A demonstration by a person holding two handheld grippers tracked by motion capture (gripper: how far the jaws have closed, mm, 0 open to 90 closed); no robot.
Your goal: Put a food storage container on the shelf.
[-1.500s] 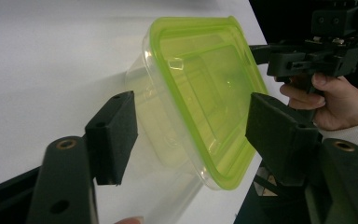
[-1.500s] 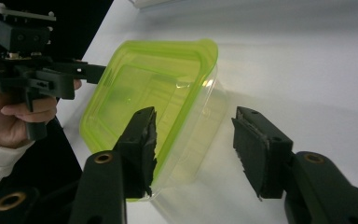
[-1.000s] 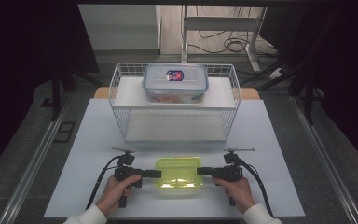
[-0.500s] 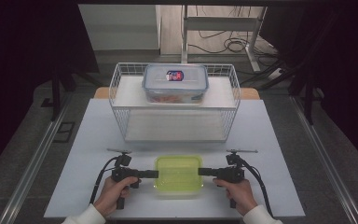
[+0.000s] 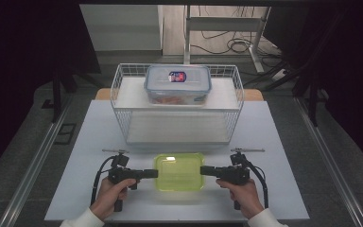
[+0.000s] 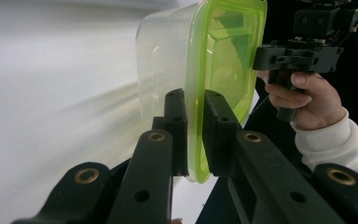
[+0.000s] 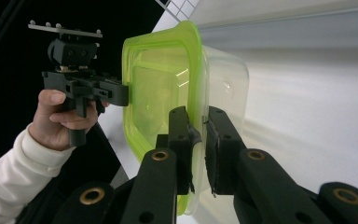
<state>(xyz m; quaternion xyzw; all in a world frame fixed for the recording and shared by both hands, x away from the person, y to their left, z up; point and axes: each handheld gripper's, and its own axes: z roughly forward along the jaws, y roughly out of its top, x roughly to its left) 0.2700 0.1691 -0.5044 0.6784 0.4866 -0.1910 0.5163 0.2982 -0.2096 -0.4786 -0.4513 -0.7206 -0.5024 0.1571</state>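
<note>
Now the green-lidded box (image 5: 179, 171) sits on the white table (image 5: 90, 142), near the front edge, between the two grippers and just in front of the wire basket (image 5: 123, 109). The left gripper (image 5: 152, 173) meets the box at its left side, and the right gripper (image 5: 204, 170) meets it at its right side. In the left gripper view, the two black jaws are almost closed and the lid rim (image 6: 193, 116) of the box (image 6: 168, 60) stands between them; the jaws press on this rim from both sides. In the right gripper view it is the same: the jaws are nearly together with the green rim (image 7: 198, 126) pinched between them, and the clear body of the box (image 7: 223, 88) is on the far side of the lid. Each gripper view also shows the other hand with its gripper behind the box. Inside the basket, at its back, stands a second box (image 5: 177, 84) with a clear lid and a label on top, well apart from the green one.
</note>
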